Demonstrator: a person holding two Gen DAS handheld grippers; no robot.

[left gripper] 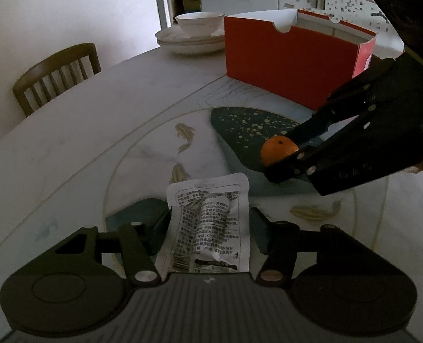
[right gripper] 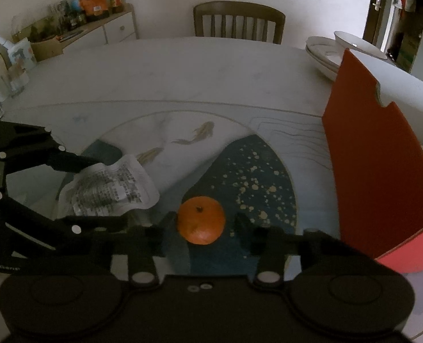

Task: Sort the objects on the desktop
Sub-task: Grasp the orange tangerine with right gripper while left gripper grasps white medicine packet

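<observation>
Objects on the tabletop (right gripper: 182, 71): one white printed sachet (left gripper: 208, 223), crumpled, between the left tool (left gripper: 208, 228) fingers, pads at its edges; contact cannot be confirmed. One round orange tangerine (right gripper: 201, 220) lies on the dark blue pattern, between the right tool (right gripper: 204, 223) fingers, gaps visible both sides. One red box (left gripper: 291, 65) stands beyond.

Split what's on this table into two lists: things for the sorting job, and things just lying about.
For the job: orange, white printed packet, red box.

Lying about: stacked plates, bowl, chair, sideboard clutter.
</observation>
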